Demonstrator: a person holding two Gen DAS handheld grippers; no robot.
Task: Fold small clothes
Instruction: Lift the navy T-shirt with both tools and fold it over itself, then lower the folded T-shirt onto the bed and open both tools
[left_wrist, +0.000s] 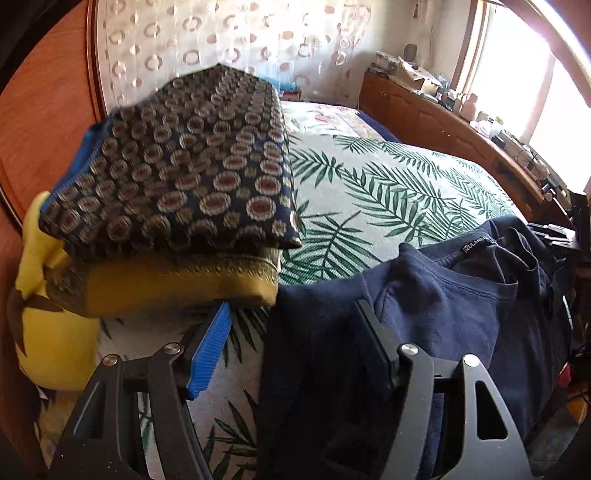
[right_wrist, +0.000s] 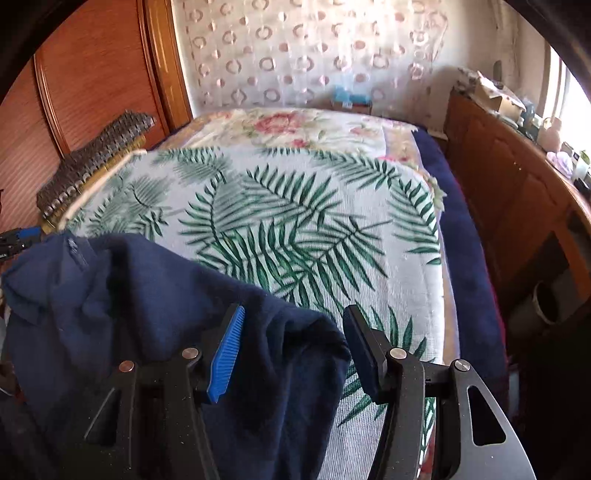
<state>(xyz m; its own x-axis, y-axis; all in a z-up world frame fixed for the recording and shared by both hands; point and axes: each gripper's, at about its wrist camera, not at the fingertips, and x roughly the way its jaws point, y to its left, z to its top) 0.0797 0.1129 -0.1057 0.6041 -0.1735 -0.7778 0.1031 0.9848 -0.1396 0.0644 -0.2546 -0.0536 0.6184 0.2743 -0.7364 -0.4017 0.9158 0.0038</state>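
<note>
A navy blue T-shirt (left_wrist: 454, 314) lies spread at the near edge of the bed, its collar and label facing up. My left gripper (left_wrist: 291, 325) is open, with the shirt's left edge draped between its jaws and over the right finger. In the right wrist view the same shirt (right_wrist: 147, 306) lies at lower left. My right gripper (right_wrist: 291, 339) is open, with the shirt's right edge lying between its jaws. A stack of folded clothes (left_wrist: 177, 173), dark patterned over mustard, stands to the left of the shirt.
The bed has a palm-leaf cover (right_wrist: 295, 221). A yellow cushion (left_wrist: 48, 317) lies under the stack at the left. A wooden wardrobe (right_wrist: 92, 81) stands on the left, and a cluttered wooden dresser (right_wrist: 517, 177) along the right under a bright window.
</note>
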